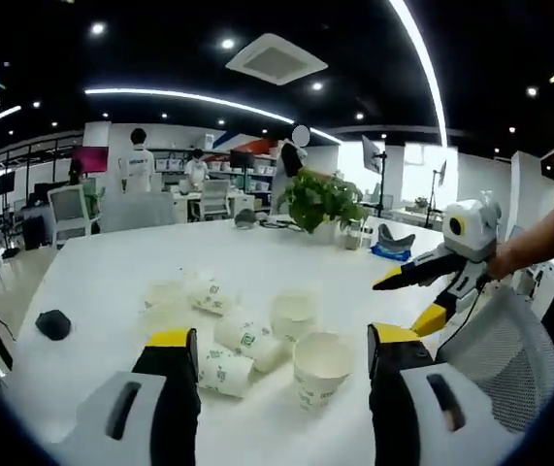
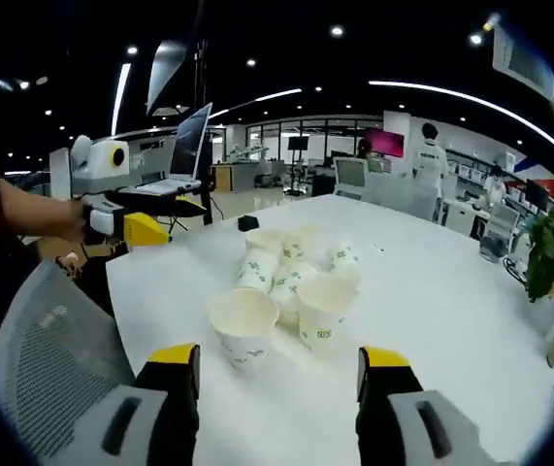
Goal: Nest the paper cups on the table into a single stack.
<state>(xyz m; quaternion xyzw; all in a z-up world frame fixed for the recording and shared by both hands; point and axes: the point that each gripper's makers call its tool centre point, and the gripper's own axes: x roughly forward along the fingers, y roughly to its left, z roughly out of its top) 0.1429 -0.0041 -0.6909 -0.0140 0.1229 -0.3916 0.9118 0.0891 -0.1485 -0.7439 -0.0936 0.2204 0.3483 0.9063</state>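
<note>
Several white paper cups with green print are clustered on the white table (image 1: 112, 262). In the left gripper view, one cup (image 1: 320, 367) stands upright nearest me, a second upright cup (image 1: 294, 313) is behind it, and others lie on their sides (image 1: 247, 342). My left gripper (image 1: 282, 340) is open, short of the cluster. My right gripper (image 1: 408, 300) comes in from the right, open and empty, just right of the cups. In the right gripper view, two upright cups (image 2: 243, 325) (image 2: 323, 306) front the lying ones (image 2: 257, 270). My right gripper (image 2: 278, 357) is open; the left gripper (image 2: 146, 230) hovers at the table's left edge (image 2: 432, 282).
A small black object (image 1: 53, 323) lies on the table away from the cups. A potted plant (image 1: 320, 199) stands at the far side. A grey mesh chair (image 1: 500, 349) (image 2: 53, 359) sits by the near edge. People and desks fill the background.
</note>
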